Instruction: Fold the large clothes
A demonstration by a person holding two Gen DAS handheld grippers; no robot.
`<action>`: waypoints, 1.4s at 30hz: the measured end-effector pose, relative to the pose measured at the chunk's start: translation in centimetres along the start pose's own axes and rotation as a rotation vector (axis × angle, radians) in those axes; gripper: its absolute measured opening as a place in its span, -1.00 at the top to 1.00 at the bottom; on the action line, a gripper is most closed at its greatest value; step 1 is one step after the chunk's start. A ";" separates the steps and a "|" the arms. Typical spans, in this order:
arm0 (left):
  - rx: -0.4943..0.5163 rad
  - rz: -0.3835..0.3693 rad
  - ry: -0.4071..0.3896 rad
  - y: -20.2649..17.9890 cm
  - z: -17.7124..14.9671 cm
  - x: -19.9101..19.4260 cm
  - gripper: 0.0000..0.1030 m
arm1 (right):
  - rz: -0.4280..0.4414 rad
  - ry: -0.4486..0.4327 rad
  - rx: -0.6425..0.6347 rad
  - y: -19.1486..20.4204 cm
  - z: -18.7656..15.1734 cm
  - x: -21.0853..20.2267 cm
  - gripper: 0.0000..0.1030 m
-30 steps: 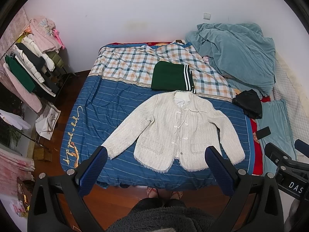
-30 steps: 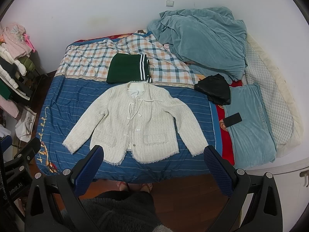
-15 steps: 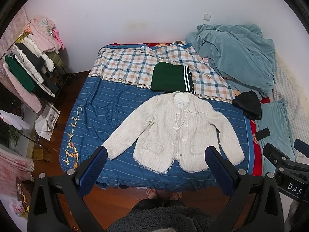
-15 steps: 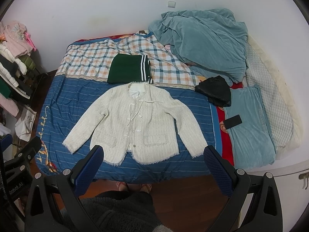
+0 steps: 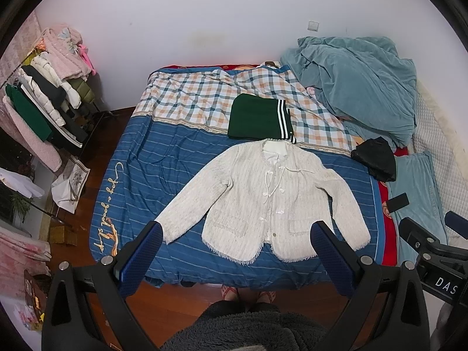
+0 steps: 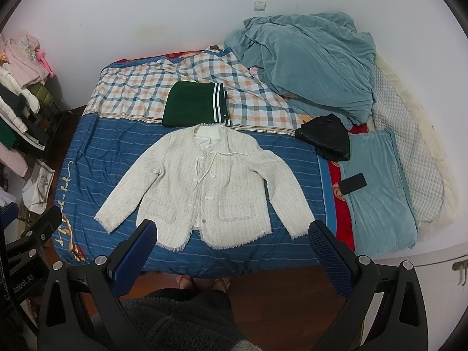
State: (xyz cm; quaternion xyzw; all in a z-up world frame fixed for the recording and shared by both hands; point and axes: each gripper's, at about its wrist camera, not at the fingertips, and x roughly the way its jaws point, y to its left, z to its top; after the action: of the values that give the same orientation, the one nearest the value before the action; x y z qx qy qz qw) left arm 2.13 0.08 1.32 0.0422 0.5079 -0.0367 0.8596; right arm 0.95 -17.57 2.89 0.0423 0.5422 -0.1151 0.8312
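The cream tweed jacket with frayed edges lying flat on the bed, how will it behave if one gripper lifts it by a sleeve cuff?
The cream tweed jacket lies limp and flat on the blue striped bedcover, so it is probably floppy: the body should drag and hang. Its thick-looking weave suggests some weight for a garment. The loose white ties at the front would likely swing.

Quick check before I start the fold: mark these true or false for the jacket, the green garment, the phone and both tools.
1. The cream jacket lies spread flat, sleeves out. True.
2. The left tool grips a sleeve. False: it is open, holding nothing.
3. The folded green garment lies beyond the collar. True.
4. The black phone rests on the jacket. False: it lies apart, by the teal pillow.
5. The right tool is open. True.
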 end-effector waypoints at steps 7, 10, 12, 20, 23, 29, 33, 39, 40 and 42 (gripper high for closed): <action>-0.021 0.036 -0.108 0.3 1.8 2.9 -1.00 | 0.012 -0.006 0.042 -0.2 0.5 1.7 -1.00; -0.013 0.113 -0.162 0.8 2.5 6.4 -1.00 | 0.052 -0.005 0.118 -1.5 0.2 4.9 -1.00; -0.003 0.137 -0.146 1.1 3.1 9.6 -1.00 | 0.072 0.015 0.206 -3.1 -0.4 7.9 -1.00; 0.056 0.214 0.011 -0.4 2.8 24.7 -1.00 | 0.174 0.136 0.727 -13.1 -6.7 25.7 -0.19; 0.052 0.252 0.074 -1.3 1.4 30.2 -1.00 | 0.192 0.191 0.882 -17.3 -10.4 33.1 -0.26; 0.080 0.350 0.206 -4.2 -2.0 41.4 -1.00 | 0.114 0.262 1.103 -27.1 -16.6 47.9 -0.37; 0.099 0.404 0.279 -6.2 -3.5 48.0 -1.00 | -0.040 0.310 1.139 -33.7 -19.2 55.8 -0.38; 0.151 0.455 0.318 -9.7 -4.5 54.6 -1.00 | 0.045 0.432 1.110 -38.3 -21.5 66.5 -0.28; 0.158 0.454 0.312 -10.5 -4.3 55.1 -1.00 | 0.070 0.451 1.081 -38.3 -21.2 67.7 -0.11; 0.171 0.451 0.299 -11.6 -4.1 55.7 -1.00 | 0.043 0.463 0.976 -37.8 -19.8 68.4 0.62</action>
State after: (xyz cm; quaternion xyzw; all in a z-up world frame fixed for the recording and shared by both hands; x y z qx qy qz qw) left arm 24.19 -12.12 -49.90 0.2314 0.6020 0.1193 0.7548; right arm 0.74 -60.30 -65.47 0.4587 0.5937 -0.3244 0.5761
